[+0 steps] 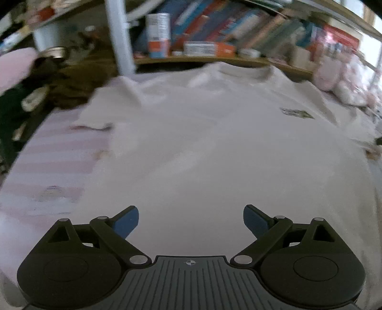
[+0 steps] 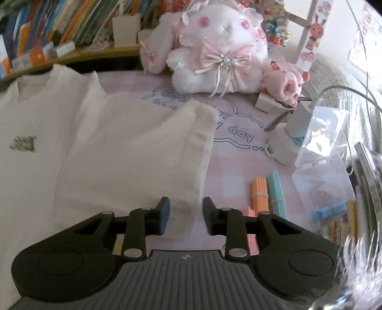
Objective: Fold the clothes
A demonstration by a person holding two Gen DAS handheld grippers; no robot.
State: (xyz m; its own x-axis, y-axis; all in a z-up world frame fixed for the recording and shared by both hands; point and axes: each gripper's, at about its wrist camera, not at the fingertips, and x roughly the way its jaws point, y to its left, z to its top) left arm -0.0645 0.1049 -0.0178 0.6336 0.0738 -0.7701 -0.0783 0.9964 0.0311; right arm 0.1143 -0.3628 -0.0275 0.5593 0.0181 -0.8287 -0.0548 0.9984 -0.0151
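Black tongs (image 1: 191, 220) — blue pads (image 2: 164, 215), silver pivots, ribbed grey base

Printed text on the pink checked table mat (image 2: 229, 171), inside a cloud outline: "day" reads clearly; the words before it are partly covered by the shirt sleeve (image 2: 143, 152). Book spines (image 2: 71, 21) and the shirt chest emblem (image 2: 22, 143) are illegible.

Both wrist views look low and forward over the white shirt (image 1: 191, 143) toward the far bookshelf (image 1: 214, 28); the right view sits nearer its right sleeve (image 2: 143, 147).
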